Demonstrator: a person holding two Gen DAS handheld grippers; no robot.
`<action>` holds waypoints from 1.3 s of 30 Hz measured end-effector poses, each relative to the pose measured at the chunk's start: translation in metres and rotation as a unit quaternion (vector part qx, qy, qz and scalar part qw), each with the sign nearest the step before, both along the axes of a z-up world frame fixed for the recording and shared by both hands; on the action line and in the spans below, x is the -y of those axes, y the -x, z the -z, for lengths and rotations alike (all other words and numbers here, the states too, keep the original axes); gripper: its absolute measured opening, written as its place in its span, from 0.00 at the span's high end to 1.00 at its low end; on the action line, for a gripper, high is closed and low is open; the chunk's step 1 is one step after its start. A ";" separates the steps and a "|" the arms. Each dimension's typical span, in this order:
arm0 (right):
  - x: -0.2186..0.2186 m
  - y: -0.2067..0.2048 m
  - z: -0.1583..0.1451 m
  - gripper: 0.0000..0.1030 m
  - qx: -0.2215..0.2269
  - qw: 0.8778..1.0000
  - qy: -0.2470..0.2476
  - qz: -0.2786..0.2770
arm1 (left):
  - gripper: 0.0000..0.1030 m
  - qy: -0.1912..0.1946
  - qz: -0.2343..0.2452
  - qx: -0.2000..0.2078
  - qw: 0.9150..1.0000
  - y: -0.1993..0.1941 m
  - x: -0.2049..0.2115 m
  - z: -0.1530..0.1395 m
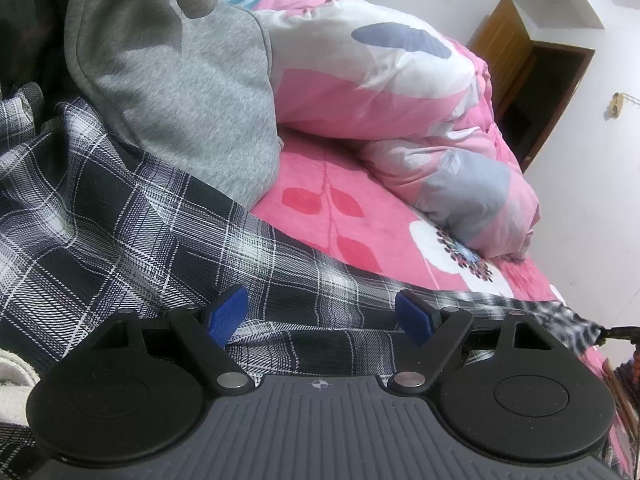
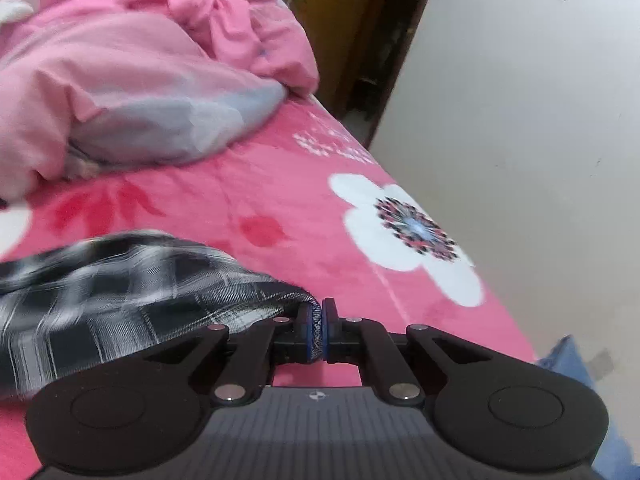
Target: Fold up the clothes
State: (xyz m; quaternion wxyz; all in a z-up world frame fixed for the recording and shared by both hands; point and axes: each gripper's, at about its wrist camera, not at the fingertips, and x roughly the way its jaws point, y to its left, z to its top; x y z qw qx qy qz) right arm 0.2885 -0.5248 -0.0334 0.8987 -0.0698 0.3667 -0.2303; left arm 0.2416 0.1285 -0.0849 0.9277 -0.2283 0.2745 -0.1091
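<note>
Two grippers are seen over a plaid garment [image 1: 132,216] spread unfolded on the pink bed [image 2: 280,184]: right gripper [image 2: 319,330] clamped on its corner, left gripper [image 1: 320,316] parted above it (folding unfinished).

The black-and-white plaid cloth [image 2: 120,292] is smeared by motion blur in the right wrist view and cut by the left picture edge. The grey fleece garment [image 1: 180,92] is cut at top, its kind unclear.

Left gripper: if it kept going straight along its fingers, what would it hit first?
Most likely the plaid shirt, which lies right under and ahead of the open left gripper. Beyond it is the pink bedsheet, though depth is hard to judge.
</note>
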 end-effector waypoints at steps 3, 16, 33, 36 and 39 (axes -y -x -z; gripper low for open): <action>0.011 -0.005 0.004 0.87 -0.016 0.999 -0.003 0.048 | 0.21 0.001 0.000 0.000 1.000 0.000 0.000 0.000; 0.004 0.093 -0.040 0.59 0.116 0.931 -0.338 0.077 | 0.18 -0.043 0.020 0.099 0.994 0.025 0.019 -0.022; -0.014 0.063 0.051 0.68 0.124 0.860 -0.475 0.138 | 0.48 -0.175 0.289 0.050 0.940 0.047 0.135 -0.017; -0.010 0.054 0.063 0.95 0.142 0.849 -0.488 0.144 | 0.53 -0.177 0.294 0.043 0.938 0.045 0.135 -0.011; -0.012 0.055 0.055 0.97 0.172 0.852 -0.479 0.127 | 0.70 -0.185 0.288 0.034 0.939 0.044 0.136 -0.009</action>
